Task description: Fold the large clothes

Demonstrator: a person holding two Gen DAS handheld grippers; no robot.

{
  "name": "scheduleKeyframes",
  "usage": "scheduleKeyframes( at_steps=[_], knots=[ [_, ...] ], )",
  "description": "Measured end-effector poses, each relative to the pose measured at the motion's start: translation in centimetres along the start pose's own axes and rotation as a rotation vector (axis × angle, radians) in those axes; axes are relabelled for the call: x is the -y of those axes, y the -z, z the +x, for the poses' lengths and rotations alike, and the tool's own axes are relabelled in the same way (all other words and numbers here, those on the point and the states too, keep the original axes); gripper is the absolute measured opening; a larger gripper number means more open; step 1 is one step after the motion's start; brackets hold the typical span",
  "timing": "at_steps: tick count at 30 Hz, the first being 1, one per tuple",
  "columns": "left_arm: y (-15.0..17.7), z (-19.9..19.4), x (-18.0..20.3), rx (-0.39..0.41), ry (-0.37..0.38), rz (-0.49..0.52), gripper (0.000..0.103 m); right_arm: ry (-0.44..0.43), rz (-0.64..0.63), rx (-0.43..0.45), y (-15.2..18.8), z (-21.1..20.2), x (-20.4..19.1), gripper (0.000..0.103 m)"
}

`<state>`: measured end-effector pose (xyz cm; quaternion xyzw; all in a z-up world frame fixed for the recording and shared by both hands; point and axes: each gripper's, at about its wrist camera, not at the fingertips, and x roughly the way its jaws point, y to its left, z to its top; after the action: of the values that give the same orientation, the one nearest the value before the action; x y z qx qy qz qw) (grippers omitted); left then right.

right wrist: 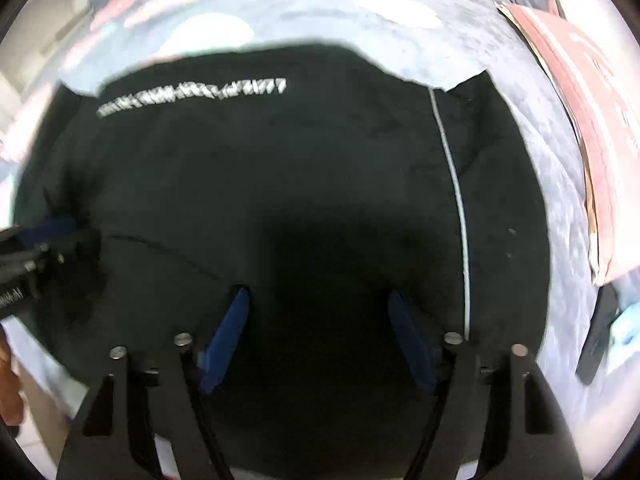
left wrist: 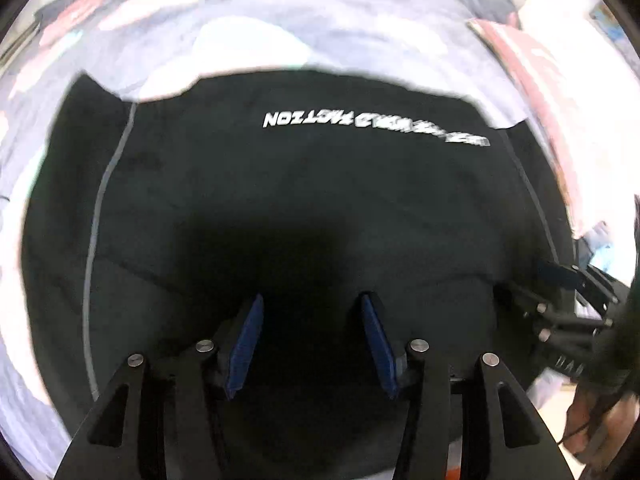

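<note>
While both grippers point down over the cloth, this is how things look:

Big thing to fold: a black top [left wrist: 304,200] with white letters [left wrist: 360,124] near its far edge and a thin pale stripe [left wrist: 96,216] down each side.
Where it is: it lies spread on a bed cover [left wrist: 248,20] with pink and white patches, right under both grippers.
Left gripper [left wrist: 312,344]: its blue pads [left wrist: 244,344] stand apart, and nothing is between them.
Right gripper [right wrist: 316,340]: its blue pads [right wrist: 226,340] stand wide apart too, and it holds nothing.
Nearby: a pink thing [right wrist: 588,120] lies at the side of the bed, apart from the black top.
Done so far: the top looks laid out mostly flat. One faint crease line [right wrist: 160,248] crosses it, but I cannot tell if that is a fold.
Left to do: I think most of the folding is still ahead. The sides need to come in, then the top needs to be doubled over.
Hard to see: the pictures are blurry, so the near edge of the top is not clear.
</note>
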<state>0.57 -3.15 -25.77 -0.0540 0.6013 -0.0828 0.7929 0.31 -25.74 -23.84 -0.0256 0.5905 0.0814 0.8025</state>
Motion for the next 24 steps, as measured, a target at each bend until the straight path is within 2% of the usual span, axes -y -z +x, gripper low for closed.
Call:
scheduleKeyframes(
  at_steps=[3,6,10,14,16,19,24],
  knots=[
    [1.7,-2.2,-0.5,0.029,0.030,0.013,0.052,-0.001,-0.023,0.031,0.9,-1.7,-0.7,0.073],
    [3.5,-0.5,-1.3,-0.048,0.010,-0.007,0.052,0.050,-0.047,-0.072,2.0,1.5,-1.8,0.074],
    [2.7,1.7,-2.9,-0.084,0.061,-0.109,0.052,0.085,-0.059,-0.085,2.3,3.6,-2.4,0.078],
    [1.6,0.4,-2.5,-0.109,0.038,-0.101,0.053,0.062,-0.014,-0.137,1.4,2.6,-1.8,0.080],
    [1.1,-1.4,-1.9,-0.084,0.008,-0.083,0.053,0.031,0.021,-0.144,1.0,1.7,-1.3,0.080],
    [-0.2,-4.4,-0.9,-0.014,-0.037,-0.045,0.053,-0.020,0.067,-0.103,-0.1,-1.3,-0.6,0.080],
    [-3.2,-10.6,0.3,0.122,-0.120,0.012,0.053,-0.009,0.050,0.005,-2.6,-7.1,-1.3,0.080]
  ],
)
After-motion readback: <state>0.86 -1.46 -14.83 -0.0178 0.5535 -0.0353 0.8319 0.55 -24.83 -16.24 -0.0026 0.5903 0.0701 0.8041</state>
